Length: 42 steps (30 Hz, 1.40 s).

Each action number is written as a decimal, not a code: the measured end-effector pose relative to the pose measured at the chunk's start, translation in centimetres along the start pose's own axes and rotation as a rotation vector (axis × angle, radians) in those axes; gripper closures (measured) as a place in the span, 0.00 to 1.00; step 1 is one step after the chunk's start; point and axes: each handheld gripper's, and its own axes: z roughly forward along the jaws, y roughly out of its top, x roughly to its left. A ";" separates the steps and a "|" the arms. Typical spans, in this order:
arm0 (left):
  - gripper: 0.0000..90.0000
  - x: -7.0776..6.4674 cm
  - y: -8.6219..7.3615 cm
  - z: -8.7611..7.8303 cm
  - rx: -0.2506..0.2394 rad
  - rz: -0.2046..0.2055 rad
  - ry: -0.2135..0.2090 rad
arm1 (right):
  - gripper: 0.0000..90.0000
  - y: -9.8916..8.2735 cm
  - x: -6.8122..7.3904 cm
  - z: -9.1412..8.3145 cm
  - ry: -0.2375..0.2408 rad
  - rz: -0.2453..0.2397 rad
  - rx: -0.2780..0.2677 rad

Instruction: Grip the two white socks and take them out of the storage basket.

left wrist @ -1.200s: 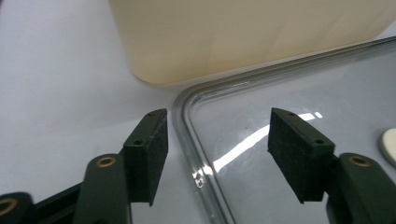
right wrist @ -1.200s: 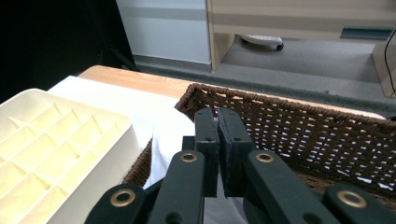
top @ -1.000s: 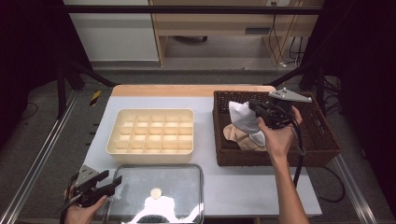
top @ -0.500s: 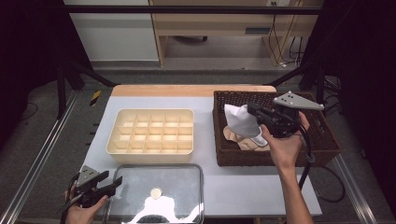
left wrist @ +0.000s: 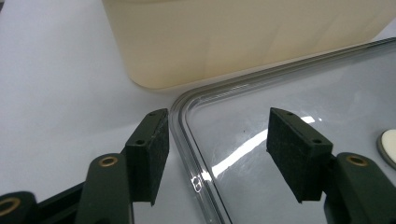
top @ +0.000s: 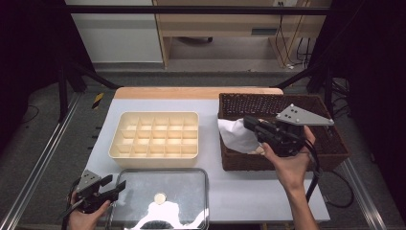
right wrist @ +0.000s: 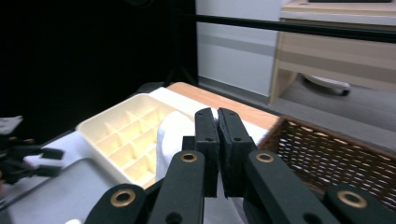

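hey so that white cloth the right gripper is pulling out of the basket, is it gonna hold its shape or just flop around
Probably floppy: the white cloth hangs in loose folds from the shut right hand-held gripper over the wicker basket. It looks light, since a thin pinch seems to carry it. Its trailing end may drag or snag on the basket's rim.

White cloth [top: 238, 134], crumpled, hanging over wicker basket's [top: 330, 154] left end.

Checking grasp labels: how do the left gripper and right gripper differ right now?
Left gripper has jaws open, astride the clear lid rim, gripping nothing; right gripper is shut on white cloth. The left sits low by the table's near edge; the right is raised over the wicker basket. Both have black padded jaws.
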 end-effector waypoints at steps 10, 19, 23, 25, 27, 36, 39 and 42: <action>0.42 -0.1 0.1 0.0 -0.010 -0.017 0.012 | 0.98 -1.1 3.4 0.3 0.101 -0.029 0.027; 0.43 0.0 0.1 -0.3 -0.008 -0.047 -0.019 | 0.98 -3.0 5.4 1.3 0.160 -0.031 0.065; 0.43 0.0 0.2 -0.4 -0.019 -0.055 -0.023 | 0.97 -4.5 6.0 1.9 0.177 -0.022 0.097; 0.43 0.0 0.3 -0.4 -0.023 -0.057 -0.023 | 0.97 -5.4 6.2 2.2 0.192 -0.011 0.115; 0.43 0.0 0.4 -0.5 -0.029 -0.056 -0.025 | 0.97 -6.1 6.4 2.4 0.202 -0.003 0.127; 0.42 -0.3 1.1 -0.4 -0.028 -0.027 -0.017 | 0.97 -9.4 7.1 4.3 0.252 0.039 0.198; 0.42 -0.4 1.5 -0.6 -0.033 -0.022 -0.019 | 0.97 -10.2 7.3 5.0 0.263 0.050 0.223; 0.41 -0.5 2.0 -0.9 -0.041 -0.011 -0.020 | 0.97 -10.9 7.5 5.6 0.270 0.052 0.247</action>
